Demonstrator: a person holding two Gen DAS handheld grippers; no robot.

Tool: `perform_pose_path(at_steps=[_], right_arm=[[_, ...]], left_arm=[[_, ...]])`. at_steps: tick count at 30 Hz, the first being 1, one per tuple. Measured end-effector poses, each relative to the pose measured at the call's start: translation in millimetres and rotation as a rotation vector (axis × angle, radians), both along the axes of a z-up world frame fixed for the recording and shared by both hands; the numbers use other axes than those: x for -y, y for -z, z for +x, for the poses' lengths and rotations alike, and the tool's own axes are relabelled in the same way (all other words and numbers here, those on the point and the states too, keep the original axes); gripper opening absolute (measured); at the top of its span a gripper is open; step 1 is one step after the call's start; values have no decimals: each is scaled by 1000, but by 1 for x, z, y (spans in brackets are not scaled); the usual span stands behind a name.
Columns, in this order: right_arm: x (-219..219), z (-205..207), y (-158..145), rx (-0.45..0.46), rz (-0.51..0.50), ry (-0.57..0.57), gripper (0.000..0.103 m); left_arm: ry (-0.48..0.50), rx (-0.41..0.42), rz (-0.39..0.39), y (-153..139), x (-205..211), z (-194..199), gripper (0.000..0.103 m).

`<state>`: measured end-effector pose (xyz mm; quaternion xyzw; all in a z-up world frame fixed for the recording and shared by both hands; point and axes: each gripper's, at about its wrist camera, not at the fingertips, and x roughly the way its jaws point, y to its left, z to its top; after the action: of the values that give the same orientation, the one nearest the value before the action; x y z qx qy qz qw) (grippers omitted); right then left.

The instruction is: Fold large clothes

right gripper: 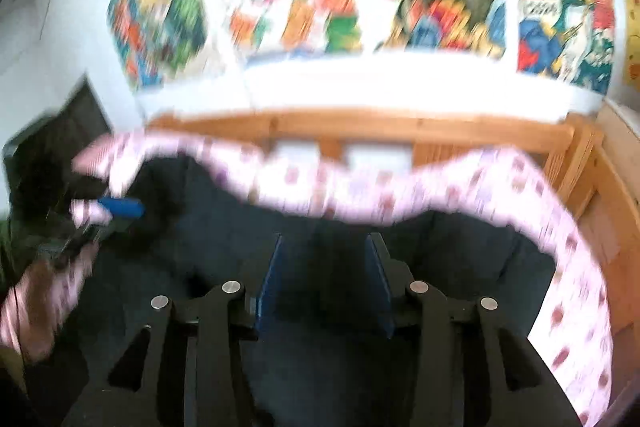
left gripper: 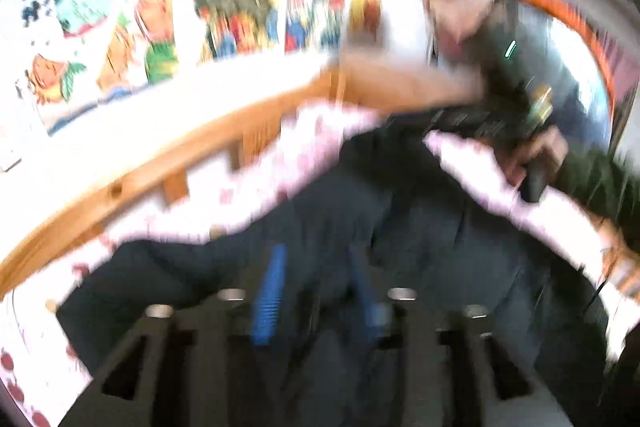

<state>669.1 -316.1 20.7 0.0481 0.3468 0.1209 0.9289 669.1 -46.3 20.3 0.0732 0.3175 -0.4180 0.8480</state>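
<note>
On pink bedsheet (right gripper: pixel 440 187) | dark garment (right gripper: pixel 320 367) long axis left-right | left gripper (left gripper: pixel 316 291) fingers unclear | right gripper (right gripper: pixel 326 283) fingers apart

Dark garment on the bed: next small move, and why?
Probably close both hand-held grippers on the dark garment. The right hand-held gripper and the left hand-held gripper each show blue pads parted with dark cloth between them. It lies bunched on the pink spotted bedsheet. Heavy blur makes contact uncertain.

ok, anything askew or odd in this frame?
Nothing damaged or spilled. The dark garment lies rumpled on the pink-patterned sheet, whose edges bunch up around it. Both views are motion-blurred, so finer detail is unreadable.
</note>
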Motion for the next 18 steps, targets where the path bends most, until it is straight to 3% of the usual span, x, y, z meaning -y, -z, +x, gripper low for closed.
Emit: perform_pose_path(at_steps=[1,3,6,7,9,11,14,16,18], right_arm=[[6,17,0,-2,3,59,38],[14,41,8,-15,-46,155,38],[24,59,33,-71,-190,340,33],[32,57,45,-96,-212,389,27],[33,50,62,-120,-235,419,24],[32,38,84,-123,-294,422,20],[41,17,112,-114,-265,428,17],[47,13,116,-105,-216,432,17],[49,11,101,-70,-185,432,17]], left_arm=[[-58,3,-23,-5,4,11,57],[-191,-30,9,-1,12,42,57],[-410,-166,89,31,13,84,54],[-490,-213,91,47,2,95,52],[-549,-257,49,69,-20,94,46],[-565,-239,36,83,-27,91,40],[-554,-185,43,103,-27,84,40],[-556,-179,65,108,-24,80,40],[-557,-169,54,101,-23,81,39]])
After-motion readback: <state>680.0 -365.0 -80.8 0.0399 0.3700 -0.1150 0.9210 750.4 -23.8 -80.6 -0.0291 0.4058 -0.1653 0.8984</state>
